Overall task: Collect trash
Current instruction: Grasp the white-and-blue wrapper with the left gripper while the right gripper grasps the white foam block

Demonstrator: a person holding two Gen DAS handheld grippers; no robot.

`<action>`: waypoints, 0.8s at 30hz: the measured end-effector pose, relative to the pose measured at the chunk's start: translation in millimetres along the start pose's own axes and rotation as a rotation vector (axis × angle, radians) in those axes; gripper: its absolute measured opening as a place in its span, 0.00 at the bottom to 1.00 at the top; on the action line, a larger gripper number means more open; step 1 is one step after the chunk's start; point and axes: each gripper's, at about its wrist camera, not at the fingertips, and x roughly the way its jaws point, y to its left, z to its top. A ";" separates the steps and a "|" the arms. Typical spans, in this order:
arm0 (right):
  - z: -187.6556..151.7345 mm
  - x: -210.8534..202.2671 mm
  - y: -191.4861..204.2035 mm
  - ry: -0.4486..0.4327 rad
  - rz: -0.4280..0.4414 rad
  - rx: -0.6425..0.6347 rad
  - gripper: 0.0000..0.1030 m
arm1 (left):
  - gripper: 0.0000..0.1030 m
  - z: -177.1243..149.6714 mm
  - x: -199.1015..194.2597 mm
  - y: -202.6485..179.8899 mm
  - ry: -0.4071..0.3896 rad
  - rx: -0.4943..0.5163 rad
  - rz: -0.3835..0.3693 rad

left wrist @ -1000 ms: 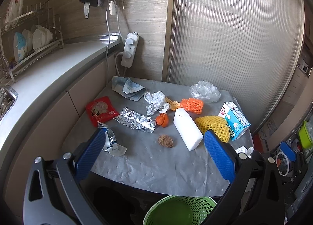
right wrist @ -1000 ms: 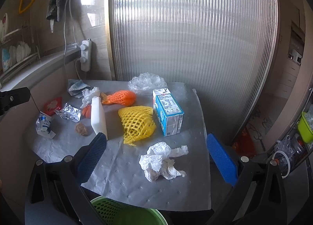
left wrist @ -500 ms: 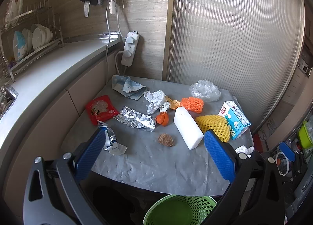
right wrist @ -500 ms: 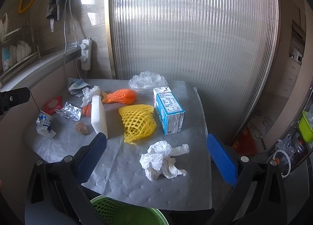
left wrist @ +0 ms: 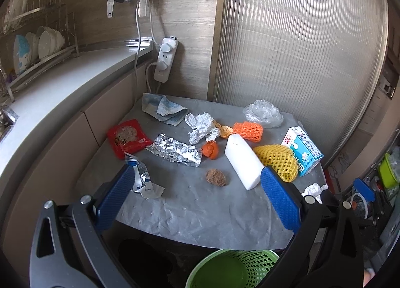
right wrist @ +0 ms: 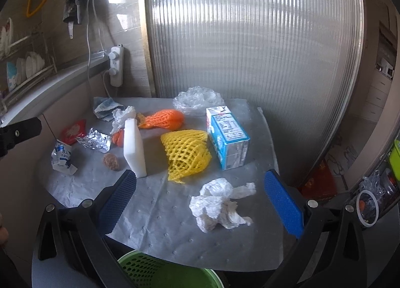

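Note:
Trash lies spread on a grey mat [left wrist: 200, 208] [right wrist: 165, 213]. It includes a crumpled white tissue [right wrist: 220, 204] [left wrist: 313, 189], a yellow foam net [right wrist: 186, 154] [left wrist: 277, 159], a blue milk carton [right wrist: 227, 136] [left wrist: 303, 149], a white foam block [left wrist: 241, 158] [right wrist: 133, 148], foil [left wrist: 175, 150], a red packet [left wrist: 127, 138] and a torn wrapper [left wrist: 141, 179]. A green basket [left wrist: 235, 270] [right wrist: 165, 274] stands below the table's near edge. My left gripper [left wrist: 197, 195] and right gripper [right wrist: 200, 200] are open, empty, above the near edge.
An orange foam net [right wrist: 165, 119], a clear plastic bag [right wrist: 197, 99], a blue cloth [left wrist: 162, 110] and a brown lump [left wrist: 216, 177] also lie on the mat. A counter with a dish rack [left wrist: 37, 48] runs along the left. A ribbed translucent panel [left wrist: 300, 50] stands behind.
Both views have shifted only slightly; the trash has not moved and both grippers stay open.

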 end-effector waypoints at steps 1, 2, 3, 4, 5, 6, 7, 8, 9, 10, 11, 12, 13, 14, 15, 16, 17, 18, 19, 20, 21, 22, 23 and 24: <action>0.1 3.4 3.1 0.003 0.014 -0.003 0.98 | 0.94 -1.1 2.7 3.0 -0.001 0.004 0.000; 0.3 6.5 5.5 0.006 0.022 -0.006 0.98 | 0.94 -2.4 5.7 7.0 0.000 0.010 0.003; 0.2 11.0 9.5 0.011 0.033 -0.011 0.98 | 0.94 -4.6 10.6 13.4 0.001 0.016 0.020; 0.1 16.2 14.0 0.016 0.043 -0.016 0.98 | 0.94 -5.6 13.2 16.7 0.002 0.019 0.030; 0.0 19.9 16.9 0.022 0.050 -0.019 0.98 | 0.94 -7.7 17.8 23.0 0.002 0.022 0.047; 0.0 26.6 22.3 0.032 0.062 -0.027 0.98 | 0.94 -9.3 21.6 28.0 0.002 0.021 0.056; -0.2 32.3 26.7 0.040 0.076 -0.036 0.98 | 0.94 -10.5 25.5 32.9 0.006 0.019 0.064; -0.7 35.6 29.8 0.046 0.086 -0.042 0.98 | 0.94 -12.0 30.1 37.9 0.011 0.019 0.071; -0.9 41.0 35.0 0.055 0.097 -0.052 0.98 | 0.94 -13.4 33.2 41.8 0.015 0.019 0.073; -0.4 46.5 41.0 0.060 0.101 -0.060 0.98 | 0.94 -15.2 38.1 46.3 0.023 0.018 0.079; -0.4 49.3 44.6 0.062 0.104 -0.066 0.98 | 0.94 -17.6 43.9 51.6 0.032 0.017 0.087; 0.1 52.2 48.4 0.062 0.109 -0.071 0.98 | 0.94 -19.5 47.3 54.6 0.036 0.017 0.092; 0.5 54.6 51.9 0.061 0.115 -0.077 0.98 | 0.94 -21.8 51.5 58.5 0.043 0.017 0.095; 1.4 58.0 56.1 0.063 0.122 -0.085 0.98 | 0.94 -23.5 56.0 61.9 0.051 0.014 0.098; 2.2 61.4 60.1 0.066 0.126 -0.094 0.98 | 0.94 -25.1 62.5 66.4 0.066 0.006 0.099; 2.6 63.8 62.5 0.067 0.126 -0.101 0.98 | 0.94 -26.5 68.7 70.5 0.081 -0.007 0.095; 3.2 66.7 65.7 0.068 0.127 -0.108 0.98 | 0.94 -27.4 78.3 75.7 0.106 -0.030 0.089; 3.5 69.0 68.0 0.070 0.127 -0.113 0.98 | 0.94 -29.1 85.0 78.5 0.125 -0.046 0.087; 3.7 71.1 69.9 0.071 0.129 -0.114 0.98 | 0.94 -30.1 93.9 81.4 0.147 -0.061 0.084; 4.1 73.7 71.4 0.075 0.134 -0.115 0.98 | 0.93 -31.4 103.9 84.2 0.171 -0.079 0.093; 4.5 75.8 72.2 0.079 0.138 -0.115 0.98 | 0.92 -32.4 111.3 85.7 0.186 -0.092 0.104; 4.9 78.2 73.3 0.083 0.143 -0.116 0.98 | 0.91 -33.0 118.2 87.4 0.199 -0.107 0.111; 5.4 80.1 74.1 0.086 0.144 -0.119 0.98 | 0.89 -32.8 126.9 89.6 0.218 -0.128 0.113; 5.9 82.0 75.0 0.090 0.145 -0.122 0.98 | 0.87 -32.6 131.3 90.9 0.229 -0.141 0.115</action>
